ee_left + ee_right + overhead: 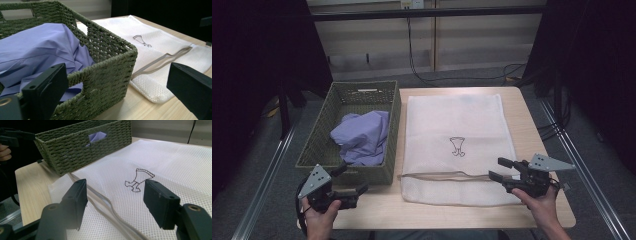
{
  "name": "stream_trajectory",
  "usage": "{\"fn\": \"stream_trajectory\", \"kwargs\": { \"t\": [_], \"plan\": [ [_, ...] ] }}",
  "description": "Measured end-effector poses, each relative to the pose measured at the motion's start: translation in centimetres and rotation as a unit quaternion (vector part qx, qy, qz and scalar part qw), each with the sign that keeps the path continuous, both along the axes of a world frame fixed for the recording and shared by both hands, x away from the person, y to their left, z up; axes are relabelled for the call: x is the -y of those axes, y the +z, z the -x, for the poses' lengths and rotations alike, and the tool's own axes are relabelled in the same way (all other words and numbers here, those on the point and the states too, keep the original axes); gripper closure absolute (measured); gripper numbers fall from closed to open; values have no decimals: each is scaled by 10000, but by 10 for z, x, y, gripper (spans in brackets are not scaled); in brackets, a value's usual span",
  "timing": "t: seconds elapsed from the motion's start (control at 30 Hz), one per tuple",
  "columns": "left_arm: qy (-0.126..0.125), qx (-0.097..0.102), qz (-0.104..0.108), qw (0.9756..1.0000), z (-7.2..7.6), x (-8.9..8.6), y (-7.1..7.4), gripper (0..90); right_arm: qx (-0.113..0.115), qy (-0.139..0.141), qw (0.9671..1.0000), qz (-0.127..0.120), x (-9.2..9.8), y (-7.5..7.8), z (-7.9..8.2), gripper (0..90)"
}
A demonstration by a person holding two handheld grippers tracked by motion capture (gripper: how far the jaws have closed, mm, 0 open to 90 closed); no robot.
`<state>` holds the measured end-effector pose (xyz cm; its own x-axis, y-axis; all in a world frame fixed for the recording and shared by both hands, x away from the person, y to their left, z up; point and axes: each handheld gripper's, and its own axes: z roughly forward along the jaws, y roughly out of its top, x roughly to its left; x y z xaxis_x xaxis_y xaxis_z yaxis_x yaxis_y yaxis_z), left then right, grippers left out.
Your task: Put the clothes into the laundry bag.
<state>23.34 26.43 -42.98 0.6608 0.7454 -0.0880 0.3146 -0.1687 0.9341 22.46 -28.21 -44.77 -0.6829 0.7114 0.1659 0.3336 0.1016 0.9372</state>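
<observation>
A green woven basket (pixel 319 137) stands at the table's left with a crumpled purple garment (pixel 362 135) inside. Beside it a white mesh laundry bag (pixel 457 120) lies flat, with a small drawn dress on it and a grey zip (pixel 447 175) along its near edge. My left gripper (pixel 351 179) is open just in front of the basket's near wall (pixel 107 82), jaws wide with nothing between them (pixel 116 75); the garment (pixel 37 50) shows beyond. My right gripper (pixel 498 168) is open over the bag's near right corner, its jaws (pixel 115 188) hovering above the mesh (pixel 162 162) and the zip (pixel 105 200).
The light wooden table (pixel 377 207) has a bare strip along its near edge. Metal rails (pixel 267 175) run along both sides, with dark curtains beyond. Cables (pixel 427 75) lie on the floor behind the table. In the right gripper view the basket (pixel 75 147) stands at the upper left.
</observation>
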Motion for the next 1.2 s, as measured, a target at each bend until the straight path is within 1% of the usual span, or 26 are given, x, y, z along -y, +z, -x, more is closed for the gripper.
{"fn": "stream_trajectory", "kwargs": {
  "t": [0.1, 0.2, 0.23, 0.3, 0.33, 0.37, 0.4, 0.43, 0.5, 0.53, 0.57, 0.6, 0.63, 0.67, 0.73, 0.8, 0.87, 0.9, 0.97, 1.0, 1.03, 1.1, 1.17, 1.2],
  "plan": [
    [-34, 4, 38, 10000, 0, 0, 0, 33, 37, 21, 10000, 12, 0, 0, -1, 358],
    [-28, 47, 37, 10000, 1, 0, 0, 33, 1, 38, 10000, 30, 1, -1, -1, 353],
    [-11, 30, 50, 10000, 1, 0, 0, 33, -35, 63, 9999, 93, 0, -2, -3, 338],
    [23, 0, 24, 10000, -1, 1, -1, 33, -39, 34, 9999, 89, -1, -2, -4, 337],
    [66, -6, -26, 10000, -1, 3, -2, 33, -39, 34, 9999, 89, -1, -2, -4, 337],
    [78, -18, 5, 10000, -1, 4, -2, 33, -107, 95, 9999, 83, -1, -3, -7, 337],
    [29, -32, 33, 10000, -1, 5, -2, 33, -127, 93, 9998, 92, -2, -4, -8, 333],
    [44, -14, -4, 10000, 0, 6, -2, 33, -153, 109, 9998, 116, -2, -5, -9, 329],
    [32, -6, 3, 10000, 0, 6, -2, 33, -155, 87, 9998, 132, -2, -5, -11, 328],
    [17, -17, 31, 10000, 1, 6, -2, 33, -204, 95, 9996, 157, -3, -6, -12, 316],
    [35, -16, 20, 10000, 1, 6, -2, 33, -301, 147, 9993, 147, -4, -7, -13, 270],
    [35, -16, 20, 10000, 1, 6, -2, 33, -301, 147, 9993, 147, -4, -7, -13, 270],
    [59, -19, 16, 10000, 2, 4, -1, 33, -404, 164, 9990, 133, -4, -7, -14, 263],
    [65, -47, 55, 10000, 2, 4, -1, 31, -446, 192, 9987, 166, -5, -7, -14, 263],
    [135, -91, 70, 9998, 2, 2, -2, 30, -475, 231, 9984, 187, -5, -6, -14, 256],
    [192, -89, 105, 9997, 2, 0, -1, 30, -533, 241, 9982, 159, -6, -5, -15, 251],
    [212, -85, 106, 9997, 2, -1, -1, 31, -611, 297, 9976, 161, -6, -5, -15, 255],
    [238, -78, 94, 9996, 2, -1, -1, 31, -611, 297, 9976, 161, -6, -5, -15, 255],
    [200, -84, 96, 9997, 1, -1, -1, 31, -687, 344, 9970, 126, -6, -5, -16, 282],
    [203, -87, 92, 9997, 1, 0, -1, 32, -756, 357, 9965, -27, -6, -4, -16, 309],
    [183, -111, 74, 9997, 0, 0, -1, 32, -748, 361, 9965, -58, -6, -4, -16, 321],
    [161, -124, 80, 9998, 0, 1, -2, 32, -733, 393, 9965, -76, -6, -4, -15, 334],
    [190, -106, 19, 9998, 1, 2, -2, 29, -734, 438, 9963, -65, -7, -3, -15, 364],
    [235, -94, -5, 9997, 2, 2, -2, 28, -714, 480, 9963, -7, -9, -3, -14, 409]
  ]
}}
